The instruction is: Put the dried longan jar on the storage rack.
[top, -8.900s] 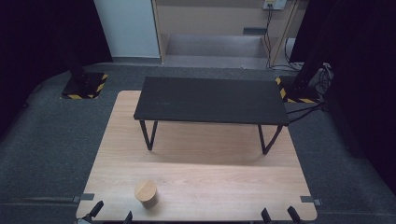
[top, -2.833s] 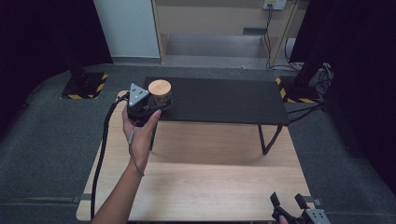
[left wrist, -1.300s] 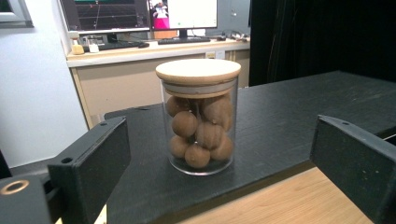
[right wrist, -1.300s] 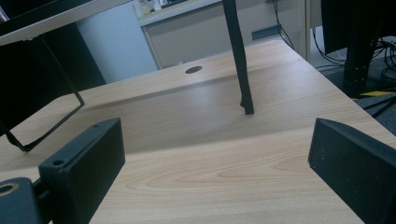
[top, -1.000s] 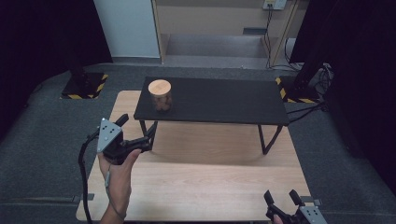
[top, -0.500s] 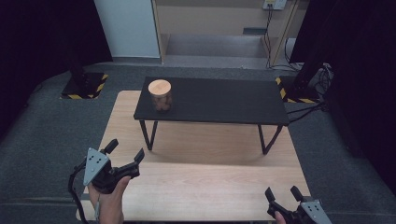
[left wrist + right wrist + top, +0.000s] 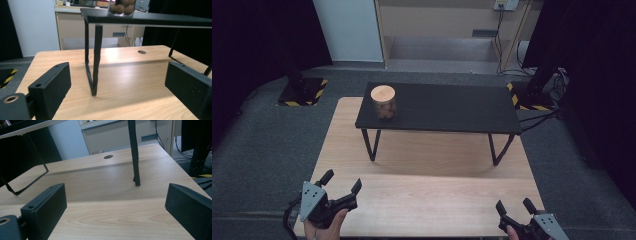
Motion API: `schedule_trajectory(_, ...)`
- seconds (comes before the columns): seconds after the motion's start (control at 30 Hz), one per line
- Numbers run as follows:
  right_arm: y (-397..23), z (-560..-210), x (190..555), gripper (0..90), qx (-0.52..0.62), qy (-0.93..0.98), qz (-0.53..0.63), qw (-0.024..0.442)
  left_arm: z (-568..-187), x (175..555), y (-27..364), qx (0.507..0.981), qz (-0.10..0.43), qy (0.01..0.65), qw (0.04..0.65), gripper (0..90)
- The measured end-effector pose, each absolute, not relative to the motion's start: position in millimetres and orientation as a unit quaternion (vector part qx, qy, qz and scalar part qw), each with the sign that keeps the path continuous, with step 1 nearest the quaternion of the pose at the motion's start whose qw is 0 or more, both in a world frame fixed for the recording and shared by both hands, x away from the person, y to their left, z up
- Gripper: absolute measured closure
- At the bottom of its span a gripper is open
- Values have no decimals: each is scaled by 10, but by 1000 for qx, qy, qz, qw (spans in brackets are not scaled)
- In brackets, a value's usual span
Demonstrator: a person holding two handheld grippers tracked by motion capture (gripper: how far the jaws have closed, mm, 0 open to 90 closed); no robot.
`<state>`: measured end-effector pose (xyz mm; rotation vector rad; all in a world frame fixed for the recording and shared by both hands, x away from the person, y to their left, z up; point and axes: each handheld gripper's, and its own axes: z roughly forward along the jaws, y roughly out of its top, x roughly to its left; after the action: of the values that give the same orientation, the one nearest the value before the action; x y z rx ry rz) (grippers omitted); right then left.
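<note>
A: Where does the jar [image 7: 383, 101] stand?

B: On the black bench [image 7: 447, 107], at its far left corner, upright, lid on, with round brown balls inside.

A: And the tools?

B: Left tool [image 7: 341, 191] at the desk's [image 7: 427, 200] near left corner, jaws spread, nothing between them. Right tool [image 7: 515, 214] at the near right corner, spread and empty too.

A: How to finish well?

B: I judge the placing done; park both tools low and level at the near edge, clear of the bench legs.
</note>
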<state>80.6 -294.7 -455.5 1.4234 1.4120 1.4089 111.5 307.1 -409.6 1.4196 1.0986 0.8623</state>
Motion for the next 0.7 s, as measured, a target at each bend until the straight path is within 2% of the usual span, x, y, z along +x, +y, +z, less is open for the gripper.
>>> schedule_trajectory(0.43, -2994, -4595, 799, 37, 547, 542, 541, 339, -4427, 895, 3165, 598, 369, 488, 517, 44)
schedule_trajectory(0.7, -2997, -4596, 833, 37, 543, 545, 541, 339, -4455, 870, 3154, 595, 372, 491, 517, 43)
